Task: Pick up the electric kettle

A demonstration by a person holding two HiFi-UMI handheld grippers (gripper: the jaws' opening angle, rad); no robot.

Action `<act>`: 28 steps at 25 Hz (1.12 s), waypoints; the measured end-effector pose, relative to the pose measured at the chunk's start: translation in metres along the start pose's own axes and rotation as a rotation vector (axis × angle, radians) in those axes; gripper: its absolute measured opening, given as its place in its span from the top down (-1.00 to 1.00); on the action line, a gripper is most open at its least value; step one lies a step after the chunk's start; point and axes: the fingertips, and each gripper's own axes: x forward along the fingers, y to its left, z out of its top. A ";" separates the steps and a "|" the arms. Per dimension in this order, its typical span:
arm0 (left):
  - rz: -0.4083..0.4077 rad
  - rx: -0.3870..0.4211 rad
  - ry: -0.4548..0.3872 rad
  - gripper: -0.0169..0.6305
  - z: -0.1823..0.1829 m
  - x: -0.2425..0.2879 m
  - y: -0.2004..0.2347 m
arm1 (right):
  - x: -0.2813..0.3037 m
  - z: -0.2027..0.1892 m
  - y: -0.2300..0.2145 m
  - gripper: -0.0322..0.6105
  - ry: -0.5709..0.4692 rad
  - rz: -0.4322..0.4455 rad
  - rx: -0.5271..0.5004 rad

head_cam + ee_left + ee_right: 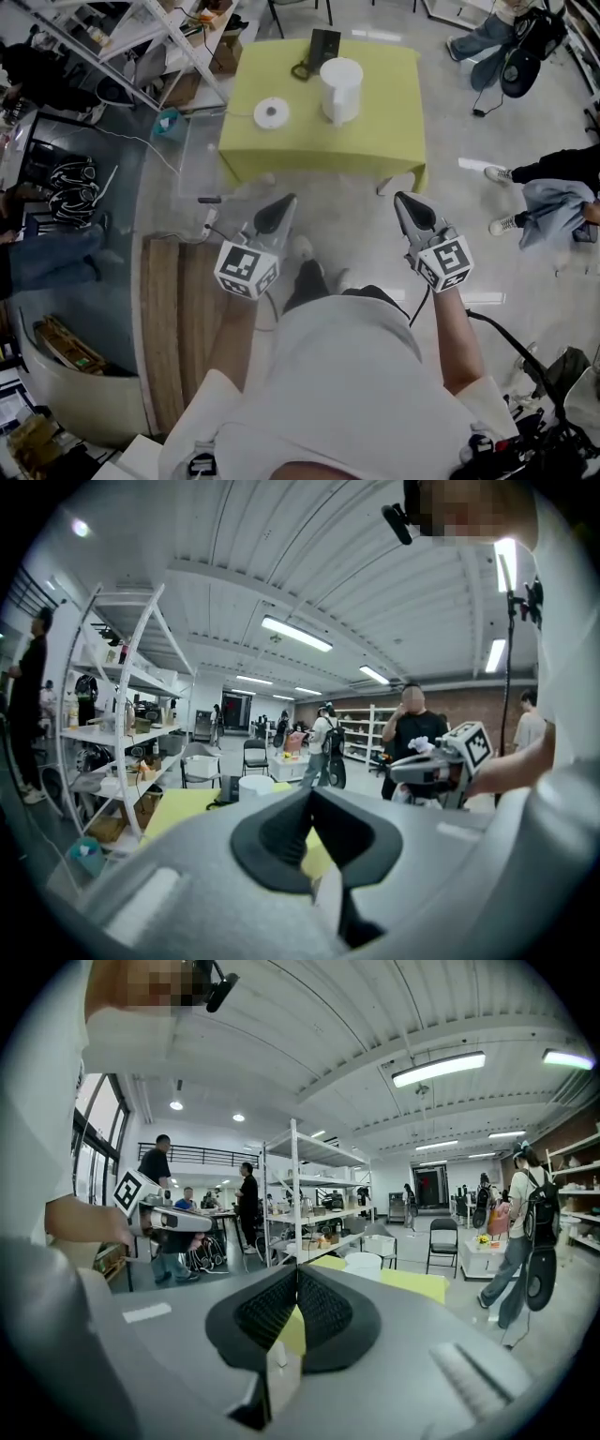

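Note:
A white electric kettle stands upright on a yellow-green table, near its far middle. Its round white base lies to the left of it, with a cord running off the table's left edge. The kettle also shows small above the jaws in the left gripper view and the right gripper view. My left gripper and right gripper hang side by side over the floor, short of the table's near edge. Both have their jaws shut with nothing between them.
A black device sits at the table's far edge behind the kettle. Metal shelving stands far left, with a clear plastic sheet beside the table. Seated people's legs are at the right. A folding chair stands beyond.

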 end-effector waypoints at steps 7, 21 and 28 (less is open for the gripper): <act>0.015 0.024 0.001 0.94 0.002 -0.025 -0.016 | -0.003 -0.001 0.023 0.91 -0.005 0.048 0.013; -0.022 0.060 -0.014 0.94 0.018 -0.039 0.019 | 0.028 0.027 0.039 0.89 -0.049 -0.051 0.032; -0.047 0.075 -0.041 0.94 0.038 -0.029 0.045 | 0.047 0.039 0.037 0.89 -0.054 -0.079 0.023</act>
